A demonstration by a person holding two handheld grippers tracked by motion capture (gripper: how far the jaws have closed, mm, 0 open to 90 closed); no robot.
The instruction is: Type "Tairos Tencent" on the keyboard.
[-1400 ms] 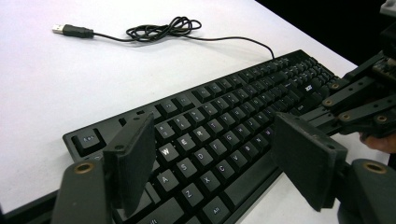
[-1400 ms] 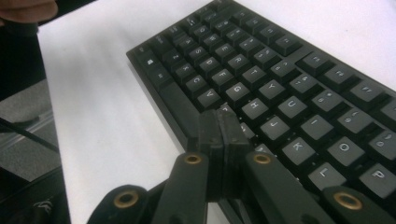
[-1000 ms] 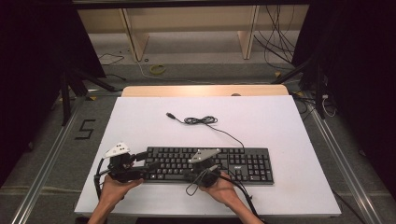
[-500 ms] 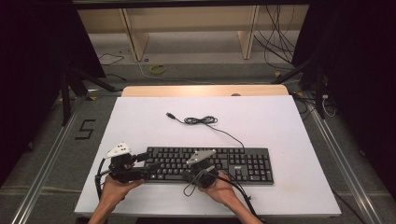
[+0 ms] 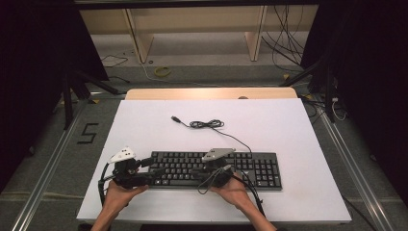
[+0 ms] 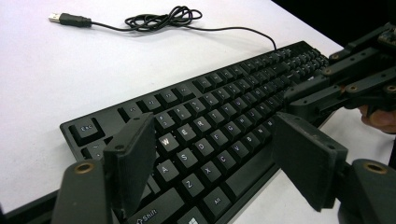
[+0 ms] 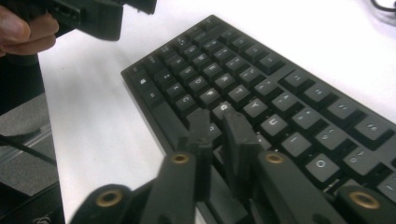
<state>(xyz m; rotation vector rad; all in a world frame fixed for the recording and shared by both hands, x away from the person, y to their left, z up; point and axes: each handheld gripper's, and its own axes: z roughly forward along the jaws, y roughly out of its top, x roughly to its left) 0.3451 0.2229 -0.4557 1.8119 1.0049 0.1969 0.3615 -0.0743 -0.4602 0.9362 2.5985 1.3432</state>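
A black keyboard [image 5: 250,168] lies along the near side of the white table [image 5: 269,120], its cable [image 5: 207,124] coiled behind it and ending in a USB plug [image 5: 175,118]. My left gripper [image 5: 153,169] hovers at the keyboard's left end, open, its jaws wide apart above the letter keys [image 6: 201,140]. My right gripper [image 5: 199,171] is over the middle keys [image 7: 261,93]. Its jaws [image 7: 217,116] have just been opening and stand a narrow slit apart, tips just above a key, nothing between them. Whether a tip touches the key I cannot tell.
A wooden board [image 5: 211,93] borders the table's far edge. Shelving legs and loose cables [image 5: 284,43] lie on the floor beyond. Metal rails [image 5: 48,168] run along both sides of the table.
The right gripper has shifted slightly to the right over the keyboard. The left gripper and the keyboard have stayed where they were.
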